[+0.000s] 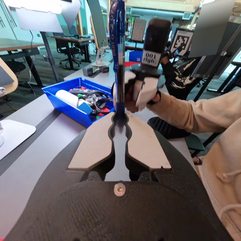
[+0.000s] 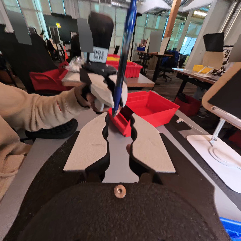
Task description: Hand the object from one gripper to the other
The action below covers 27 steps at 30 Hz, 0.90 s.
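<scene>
A blue pen [image 1: 118,52] stands upright, tip down, above the grey table [image 1: 39,150]. My left gripper [image 1: 120,115] is shut on the pen's lower end, just above the tip. In the right wrist view the same pen [image 2: 125,54] is held by the left gripper [image 2: 116,104], and its tip pokes out below the fingers. My right gripper [image 2: 119,116] is open and empty, its jaws a little short of the pen tip. In the left wrist view the right gripper [image 1: 127,103] sits just behind the pen, held by a hand in a beige sleeve.
A blue bin [image 1: 73,108] with a remote, cables and several small items stands on the left of the table. An empty red bin [image 2: 150,108] stands on the right, beyond my right gripper. White monitor stand bases [image 2: 215,156] [image 1: 13,133] sit at the table's two ends. Less than 4 cm separates the two grippers' tips.
</scene>
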### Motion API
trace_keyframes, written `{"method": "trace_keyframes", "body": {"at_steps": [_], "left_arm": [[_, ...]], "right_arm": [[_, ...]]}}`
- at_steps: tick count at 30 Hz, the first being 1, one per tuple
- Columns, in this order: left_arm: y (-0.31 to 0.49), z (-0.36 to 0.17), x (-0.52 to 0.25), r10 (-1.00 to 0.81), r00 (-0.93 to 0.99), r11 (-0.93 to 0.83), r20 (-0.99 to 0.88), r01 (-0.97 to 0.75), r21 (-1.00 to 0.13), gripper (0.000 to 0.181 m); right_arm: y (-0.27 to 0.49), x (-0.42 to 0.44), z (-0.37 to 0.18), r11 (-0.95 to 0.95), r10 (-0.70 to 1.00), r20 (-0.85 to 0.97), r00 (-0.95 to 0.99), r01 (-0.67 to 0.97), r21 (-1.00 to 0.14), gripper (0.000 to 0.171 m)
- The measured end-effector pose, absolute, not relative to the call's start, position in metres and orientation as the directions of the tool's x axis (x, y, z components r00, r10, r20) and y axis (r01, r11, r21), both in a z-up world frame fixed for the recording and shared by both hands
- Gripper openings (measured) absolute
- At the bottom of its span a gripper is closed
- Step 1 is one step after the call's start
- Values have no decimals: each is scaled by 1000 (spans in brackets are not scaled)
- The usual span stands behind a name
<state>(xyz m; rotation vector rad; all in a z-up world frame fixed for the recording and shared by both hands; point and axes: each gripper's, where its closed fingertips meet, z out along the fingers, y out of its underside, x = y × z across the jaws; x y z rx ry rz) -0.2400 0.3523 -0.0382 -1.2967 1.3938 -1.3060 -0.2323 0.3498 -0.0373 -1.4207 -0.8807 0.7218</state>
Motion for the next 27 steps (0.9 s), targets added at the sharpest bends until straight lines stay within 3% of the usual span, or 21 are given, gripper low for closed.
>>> {"method": "trace_keyframes", "body": {"at_steps": [3,5,7,9,11,15,19,23,27], "left_arm": [[347,-49,-235,-980,-173,-63,98,-193,-979,11],[337,-56,-229,-974,-204,-54,100,-218,-974,11],[333,-60,-225,-973,-211,-42,92,-228,-973,11],[332,-58,-227,-969,-227,-46,95,-213,-976,12],[332,-49,-234,-963,-247,-63,107,-181,-982,25],[337,-25,-248,-950,-274,-132,149,-77,-988,26],[323,-40,-238,-945,-303,-83,124,-146,-986,11],[330,-41,-237,-965,-246,-53,94,-165,-985,10],[341,-44,-240,-964,-222,-106,148,-188,-976,10]], "right_arm": [[345,-223,-16,49,854,29,519,-24,-998,25],[344,-235,-25,26,869,18,494,-9,-1000,26],[346,-247,-37,19,874,31,485,28,-999,12],[344,-249,-37,3,887,5,462,6,-1000,11],[342,-244,-31,-8,894,-10,448,-7,-1000,11],[339,-236,-33,2,895,22,446,46,-999,11],[336,-261,-56,-19,915,35,403,128,-992,11],[338,-261,-60,-29,911,35,411,148,-989,11],[340,-237,-30,25,880,48,473,55,-998,28]]}}
